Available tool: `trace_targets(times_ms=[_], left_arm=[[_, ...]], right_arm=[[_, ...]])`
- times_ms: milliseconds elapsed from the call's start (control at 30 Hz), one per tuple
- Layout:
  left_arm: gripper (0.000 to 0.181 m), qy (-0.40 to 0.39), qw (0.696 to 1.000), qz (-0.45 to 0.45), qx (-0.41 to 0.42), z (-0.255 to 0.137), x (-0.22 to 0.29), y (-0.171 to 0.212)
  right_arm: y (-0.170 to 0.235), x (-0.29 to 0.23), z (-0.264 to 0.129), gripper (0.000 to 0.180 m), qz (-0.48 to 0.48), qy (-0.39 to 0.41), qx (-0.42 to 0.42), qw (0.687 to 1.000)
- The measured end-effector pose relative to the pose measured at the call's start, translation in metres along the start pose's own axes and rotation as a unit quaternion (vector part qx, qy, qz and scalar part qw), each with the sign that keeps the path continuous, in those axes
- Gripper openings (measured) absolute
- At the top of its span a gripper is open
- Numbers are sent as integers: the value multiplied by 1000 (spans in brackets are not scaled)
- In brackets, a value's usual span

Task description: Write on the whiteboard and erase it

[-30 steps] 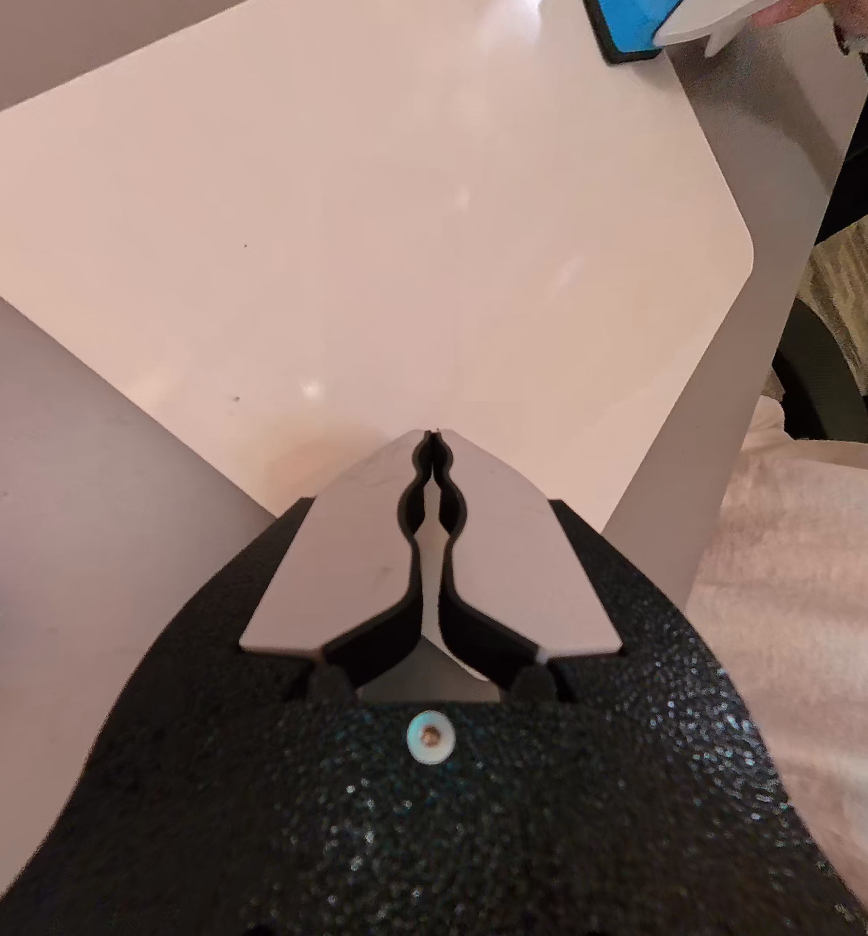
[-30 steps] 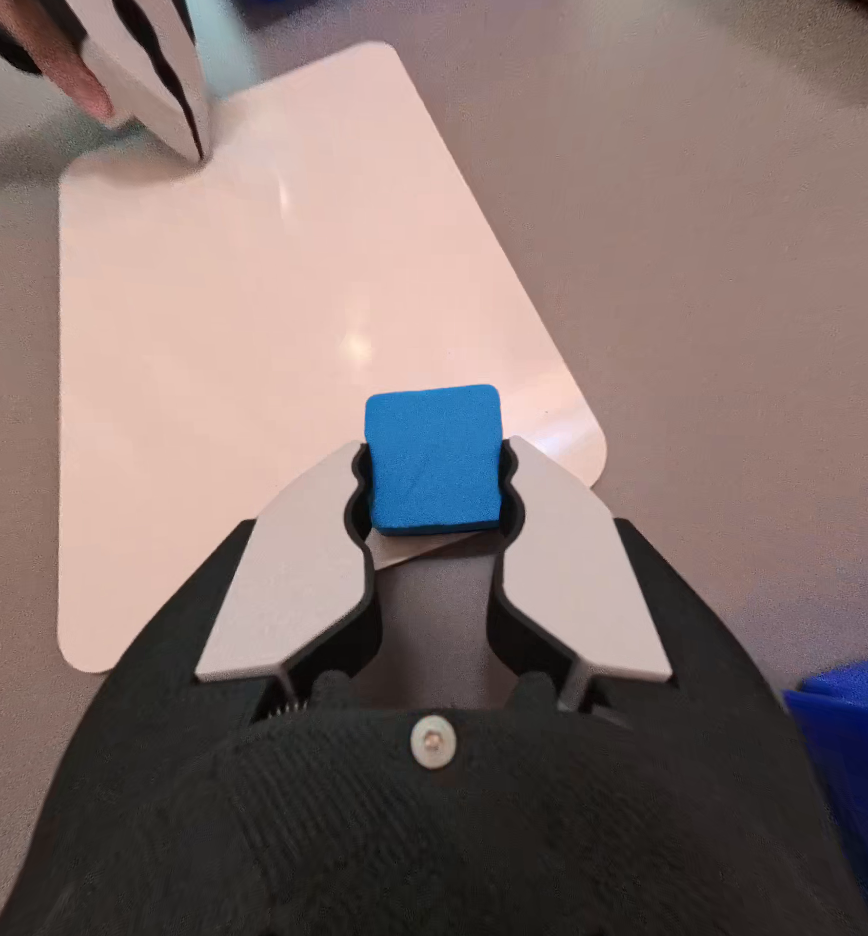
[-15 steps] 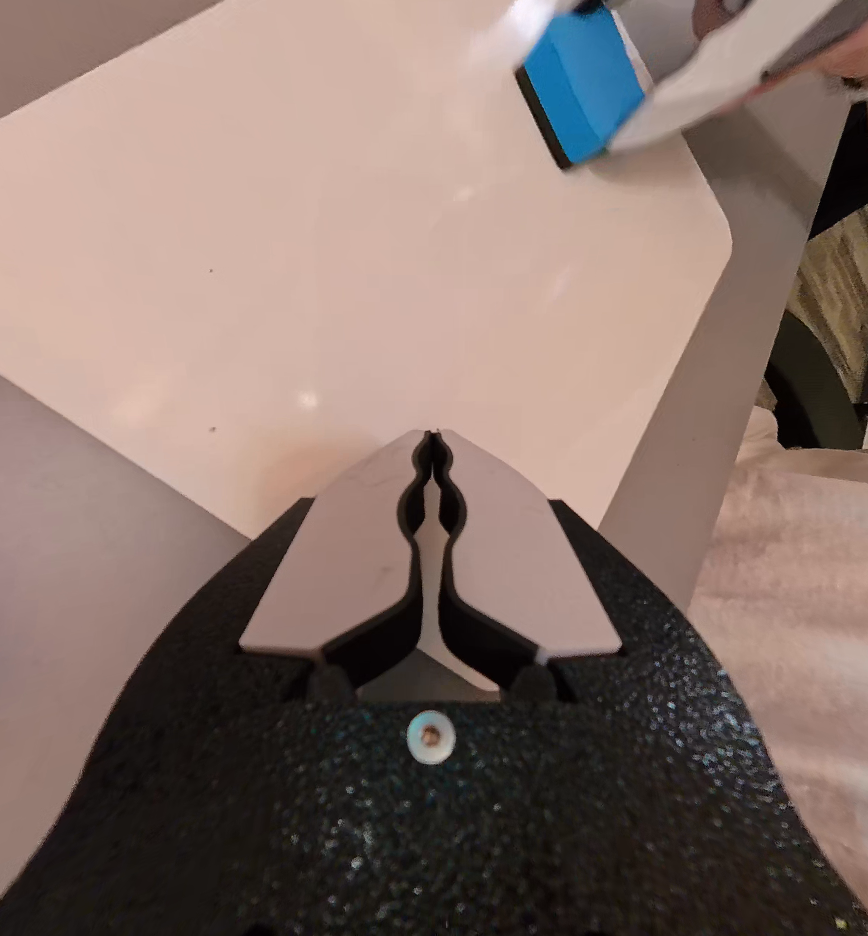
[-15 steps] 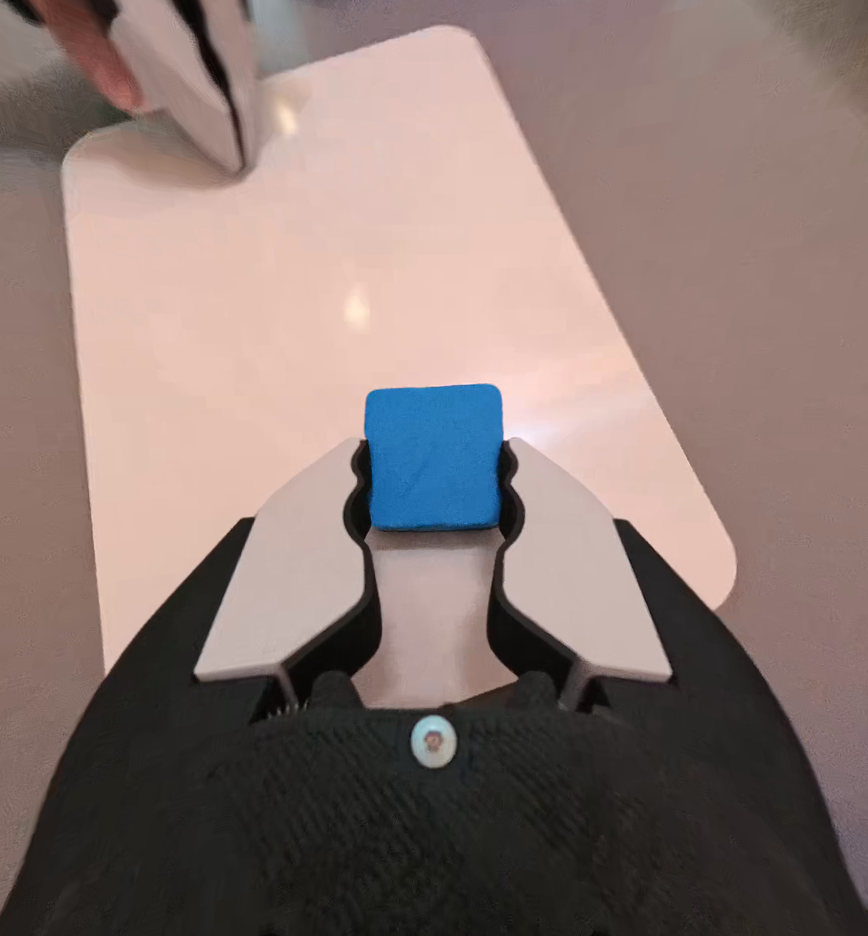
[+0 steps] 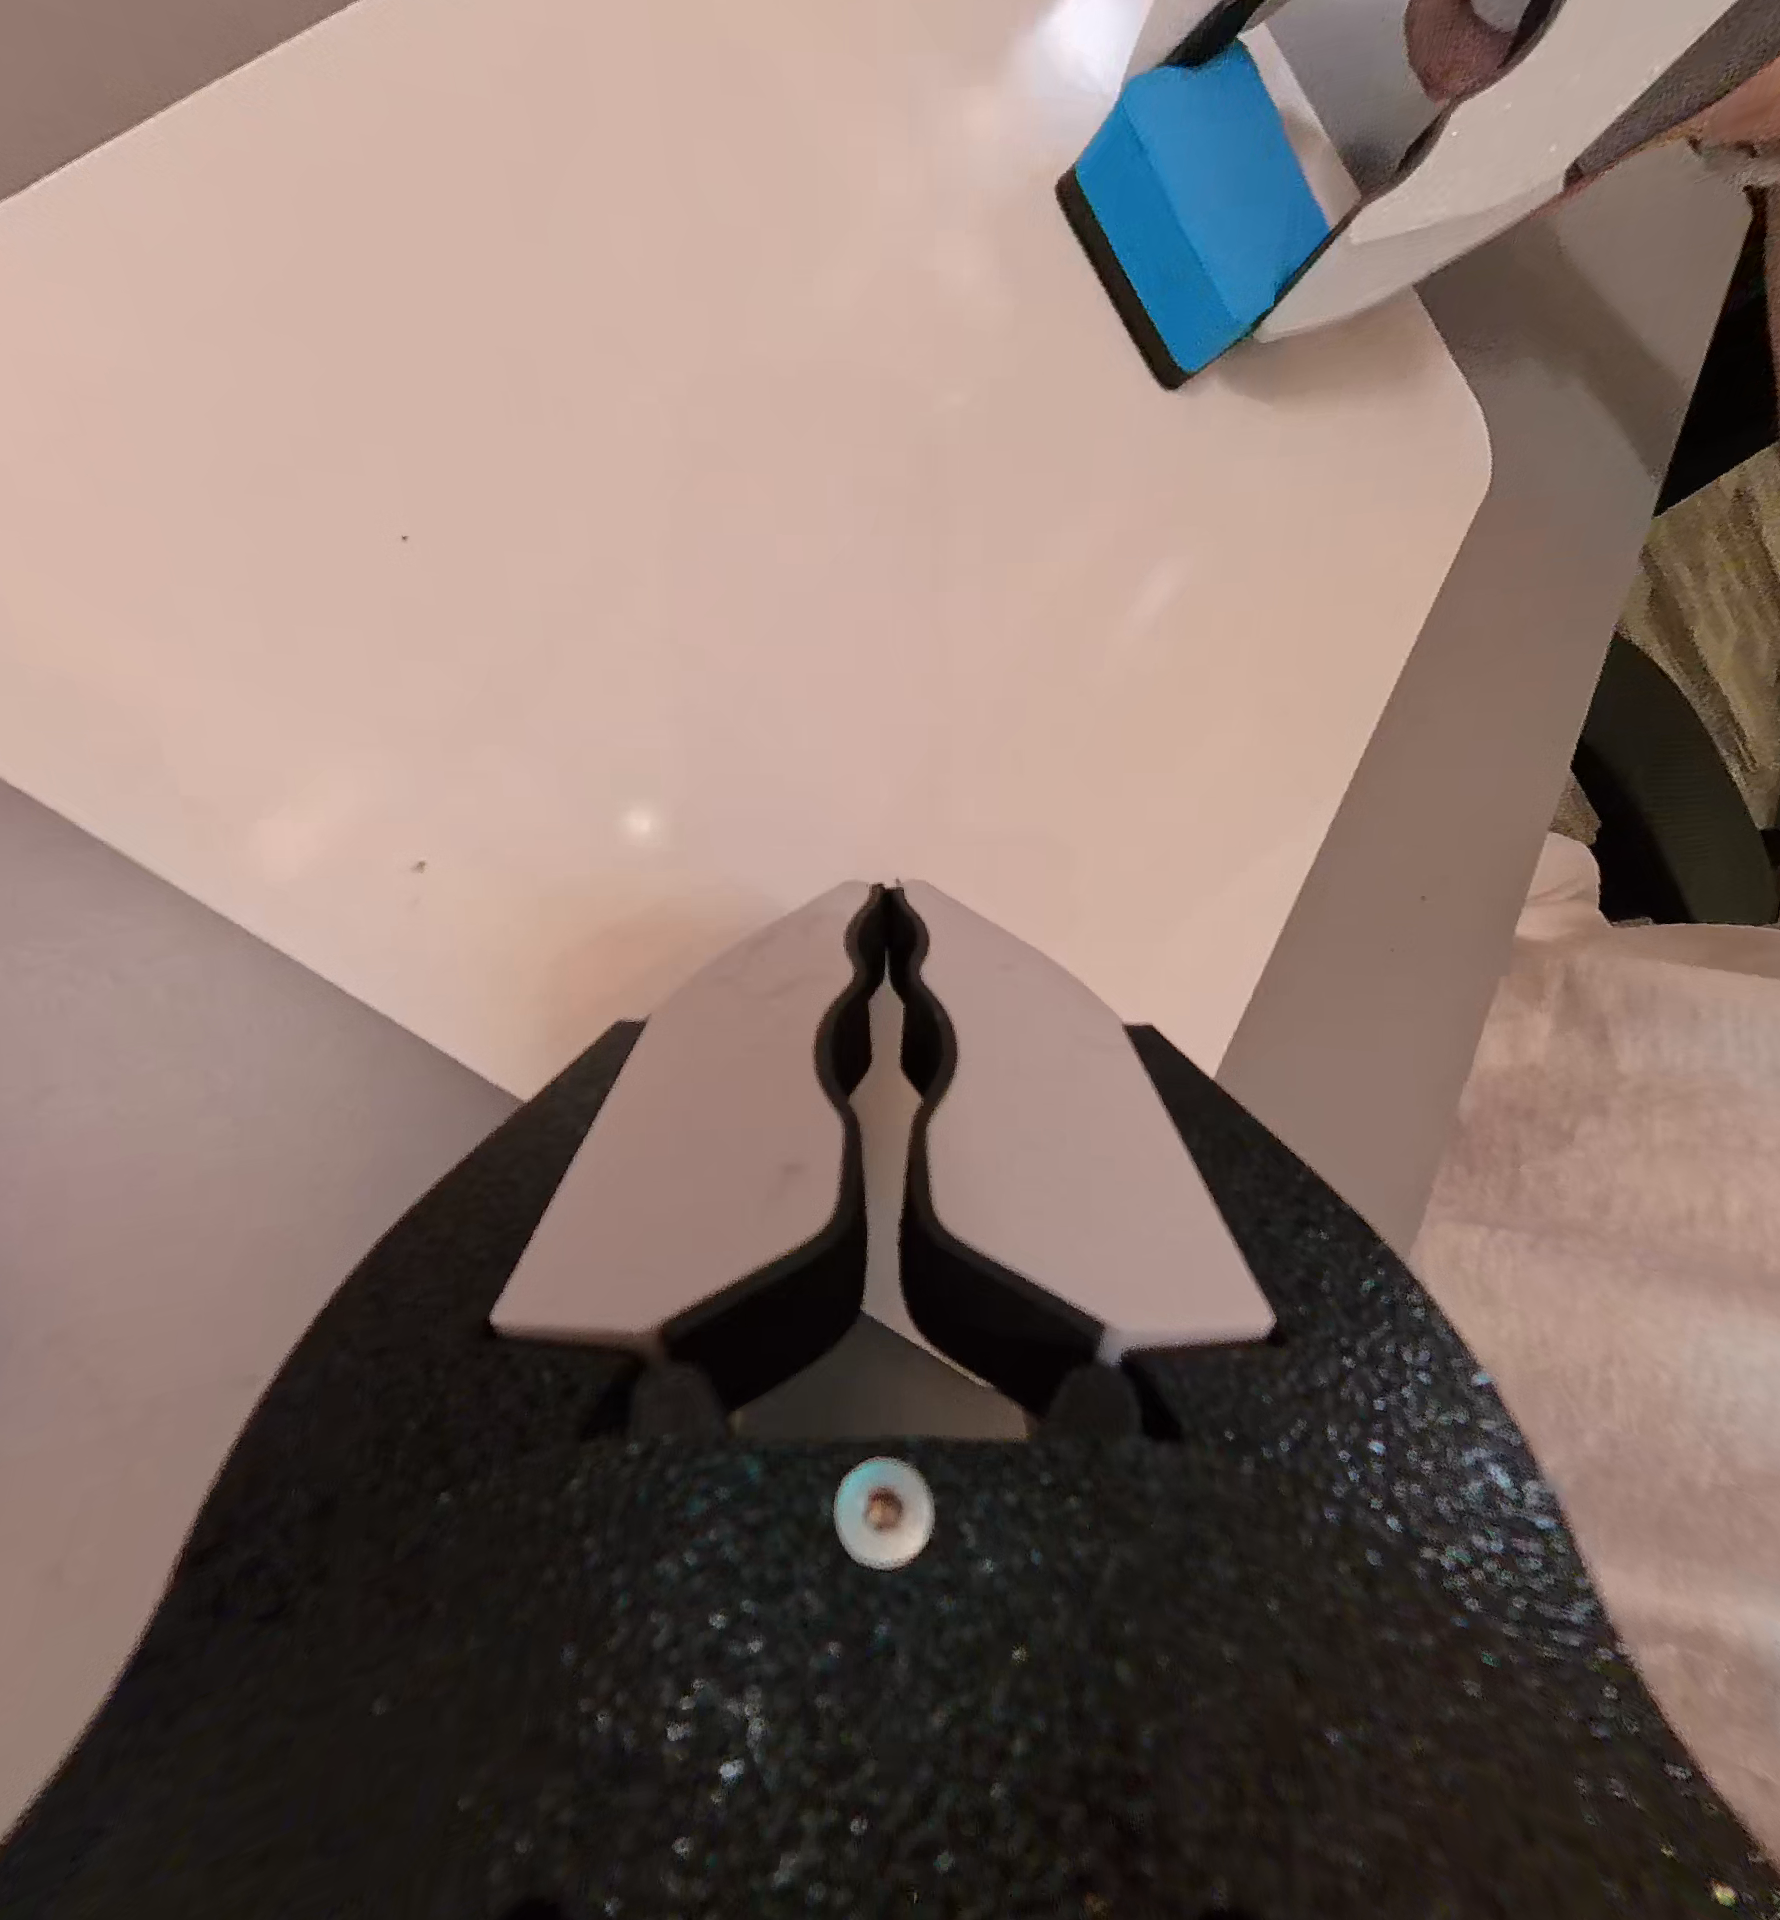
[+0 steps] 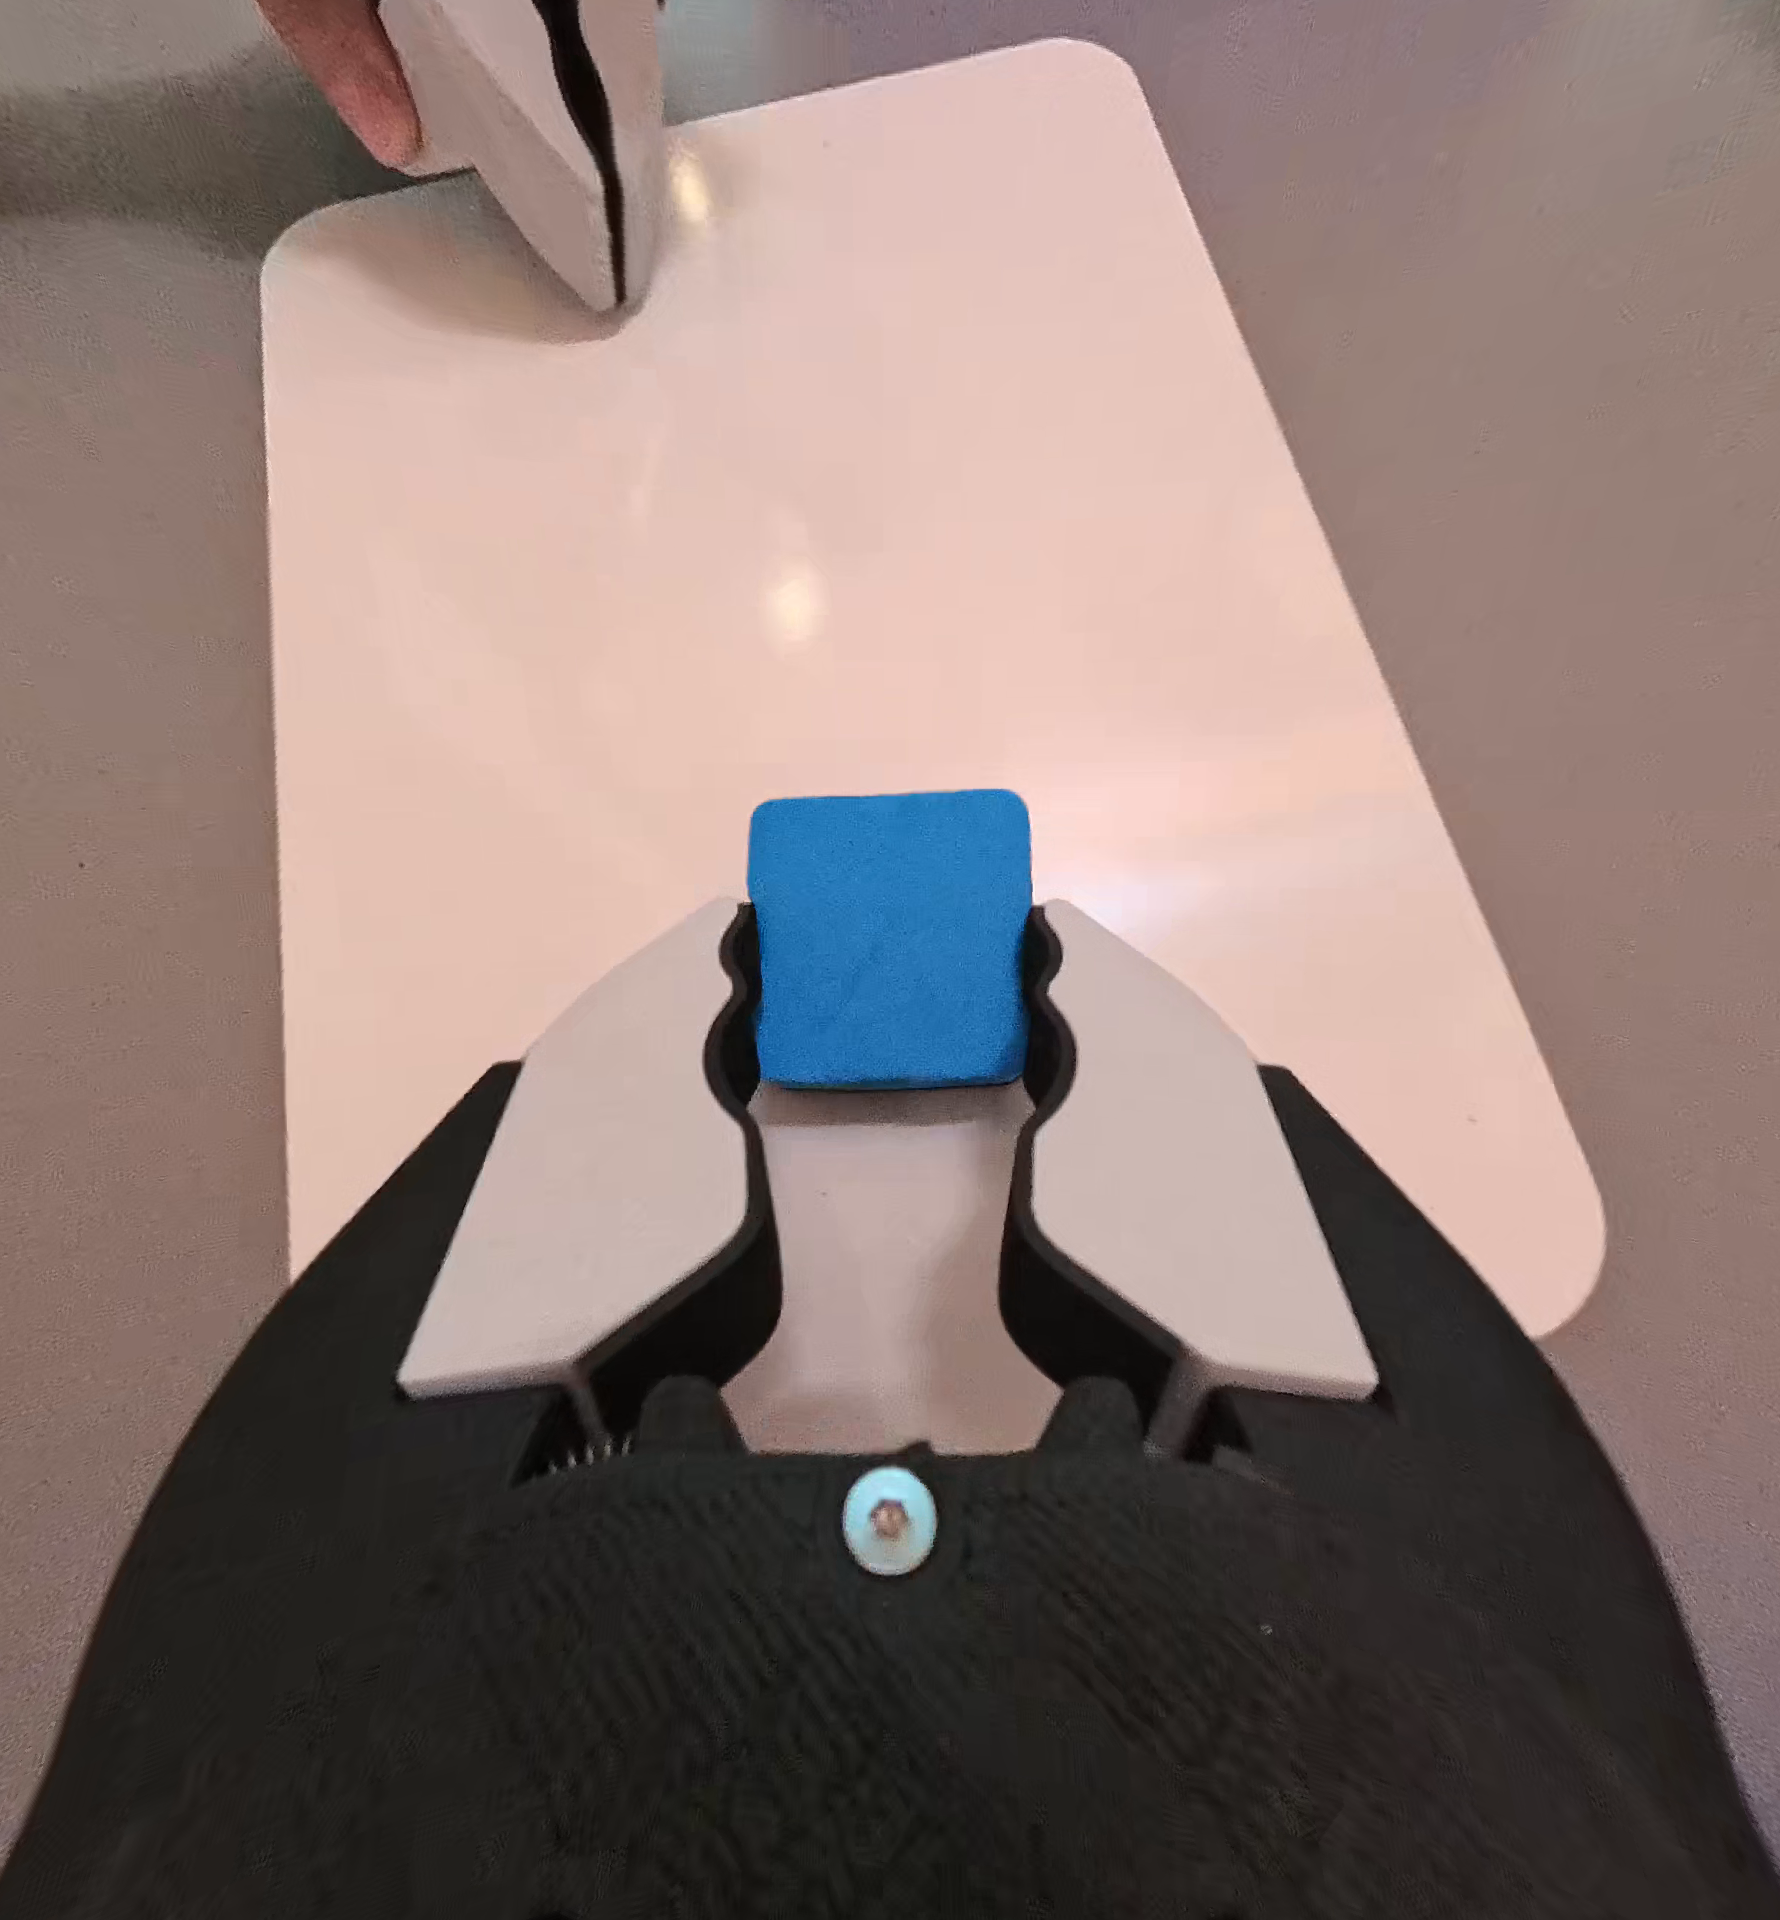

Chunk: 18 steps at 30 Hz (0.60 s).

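We are pinching the blue foam eraser block with a black felt face (image 6: 888,954) between the two pale grey fingers of the right gripper (image 6: 888,966), with the block protruding past the fingertips so that the felt, not the fingers, meets the surface. In the left wrist view the same block (image 5: 1200,208) is sitting tilted over the near right corner of the board, its black felt edge lowest; we cannot tell whether it is touching or hovering just above

We are holding the left gripper (image 5: 886,894) with its fingers pressed together and nothing between them. Its tips are bearing down on, or sitting just over, the board's edge at the end opposite the eraser. We are judging this as a brace, keeping the thin panel from sliding during wiping

The flat white rounded-corner whiteboard (image 6: 865,520) is lying on the grey table (image 6: 1592,312), and no writing is showing on it, only a few tiny dark specks and light reflections. We are judging that the erasing step is in hand or nearly finished

Nothing is standing on the board between the two grippers, so the wiping path is unobstructed. A pale fabric-covered lap or sleeve (image 5: 1644,1247) is lying beside the table edge, and a dark chair (image 5: 1665,810) is standing beyond it, both well apart from the board. No marker is in view
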State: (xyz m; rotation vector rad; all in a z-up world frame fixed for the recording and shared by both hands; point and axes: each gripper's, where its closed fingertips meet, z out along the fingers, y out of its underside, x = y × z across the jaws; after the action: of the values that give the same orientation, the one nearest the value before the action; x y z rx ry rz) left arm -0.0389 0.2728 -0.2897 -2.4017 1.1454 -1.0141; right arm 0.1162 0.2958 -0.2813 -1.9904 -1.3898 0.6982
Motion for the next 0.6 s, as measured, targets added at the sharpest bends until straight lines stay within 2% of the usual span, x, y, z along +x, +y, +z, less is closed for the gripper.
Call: trace_targets(times_ms=[33, 133, 200, 233, 367, 500, 600], left_arm=[[0, 1, 1000, 0, 0, 0, 0, 0], [0, 3, 1000, 1, -2, 0, 0, 0], [0, 2, 1000, 1, -1, 0, 0, 0], [0, 1, 1000, 2, -1, 0, 0, -1], [0, 4, 1000, 3, -2, 0, 0, 0], [0, 0, 1000, 7, 0, 0, 0, -1], [0, -5, 1000, 21, -1, 0, 1, -1]], right_arm=[[2, 13, -4, 49, 18, 22, -1, 1000], [16, 73, -25, 49, 128, 155, -2, 980], [22, 99, -46, 49, 156, 258, -11, 953], [21, 104, -52, 49, 177, 277, -2, 944], [29, 118, -57, 49, 247, 318, 25, 915], [32, 118, -46, 50, 277, 309, 62, 908], [32, 117, -47, 50, 268, 308, 54, 911]])
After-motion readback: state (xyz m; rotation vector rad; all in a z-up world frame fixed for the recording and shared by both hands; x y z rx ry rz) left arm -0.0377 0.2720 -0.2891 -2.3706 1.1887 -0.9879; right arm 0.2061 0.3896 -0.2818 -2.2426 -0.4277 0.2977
